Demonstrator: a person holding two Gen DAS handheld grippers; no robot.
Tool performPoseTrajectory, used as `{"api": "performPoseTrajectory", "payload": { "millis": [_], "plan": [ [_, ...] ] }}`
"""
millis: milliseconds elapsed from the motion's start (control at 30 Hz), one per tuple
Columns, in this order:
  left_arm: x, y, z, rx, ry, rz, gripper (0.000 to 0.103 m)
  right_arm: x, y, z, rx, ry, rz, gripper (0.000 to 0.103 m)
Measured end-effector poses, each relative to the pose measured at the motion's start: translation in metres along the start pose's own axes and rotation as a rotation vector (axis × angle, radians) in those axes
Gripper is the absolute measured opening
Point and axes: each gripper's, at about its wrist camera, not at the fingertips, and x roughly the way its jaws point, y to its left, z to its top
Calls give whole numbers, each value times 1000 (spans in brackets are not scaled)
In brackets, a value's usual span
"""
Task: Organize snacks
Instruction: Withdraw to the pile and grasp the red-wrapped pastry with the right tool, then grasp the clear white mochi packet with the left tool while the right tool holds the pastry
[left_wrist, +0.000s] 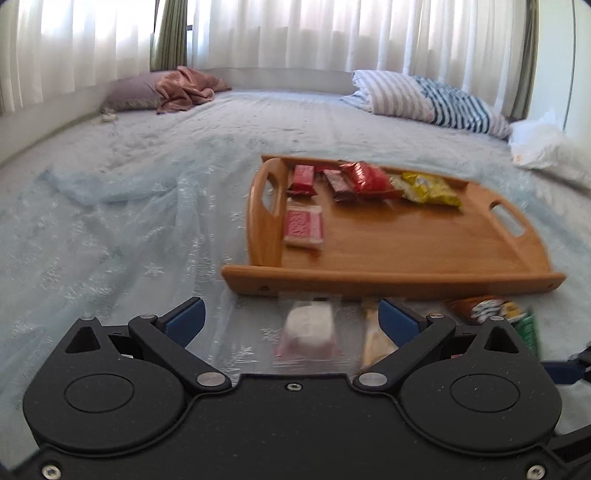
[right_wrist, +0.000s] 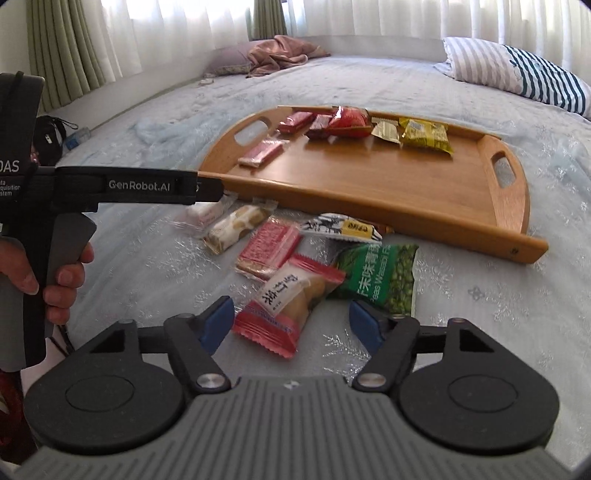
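Observation:
A wooden tray (left_wrist: 391, 282) (right_wrist: 369, 214) lies on the bed with several red and yellow snack packets along its far side. In front of it, loose snacks lie on the sheet. My left gripper (left_wrist: 291, 321) is open, its blue pads either side of a pink-and-white wrapped sweet (left_wrist: 308, 328) without touching it. My right gripper (right_wrist: 291, 323) is open over a red-edged packet (right_wrist: 291, 302) with a white label. Neither pad presses on that packet. A green pea packet (right_wrist: 380, 277) lies just right of it.
A pink biscuit packet (right_wrist: 267, 247), a nougat bar (right_wrist: 236, 225) and a black-and-white packet (right_wrist: 340, 227) lie between the grippers and the tray. A hand (right_wrist: 55, 280) holds the left tool. Pillows (right_wrist: 517, 74) lie at the far right, and a white plastic bag (left_wrist: 539, 144) beside them.

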Motion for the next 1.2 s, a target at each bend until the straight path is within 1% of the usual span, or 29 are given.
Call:
{"api": "performPoseTrajectory", "payload": {
  "millis": [67, 200, 300, 367, 533, 633, 767, 800, 867, 933, 1033, 1167, 1200],
  "plan": [
    [4, -4, -3, 35, -4, 25, 100, 1, 1, -2, -2, -17, -10, 79],
    [11, -3, -2, 7, 9, -5, 100, 3, 7, -2, -9, -39, -30, 76],
    [15, -4, -1, -1, 9, -4, 100, 6, 10, -2, -1, -51, -37, 69],
    [16, -6, -1, 5, 7, 3, 100, 7, 9, -2, 9, -61, -38, 62],
    [18, -4, -3, -23, 7, -14, 99, 7, 4, -5, 44, -97, -32, 53],
    [22, -3, -4, -28, 9, 6, 99, 5, 2, -6, 31, -108, -20, 46],
    [29, -1, -8, -25, 24, 43, 95, 2, -4, -5, 68, -105, 7, 43],
    [29, 0, -8, -23, 22, 47, 93, 2, -5, -5, 76, -105, 12, 43],
    [30, -1, -10, -10, 15, 57, 83, 0, -6, -5, 86, -105, 19, 42],
    [29, -2, -13, 11, 5, 56, 70, 0, -7, -5, 95, -104, 24, 41],
    [27, -6, -15, 31, -4, 42, 60, 0, -8, -4, 106, -105, 32, 40],
    [27, -11, -18, 42, -15, 32, 51, 3, -9, -4, 106, -103, 33, 41],
    [27, -13, -19, 46, -18, 31, 48, 4, -9, -5, 109, -105, 32, 41]
  ]
}}
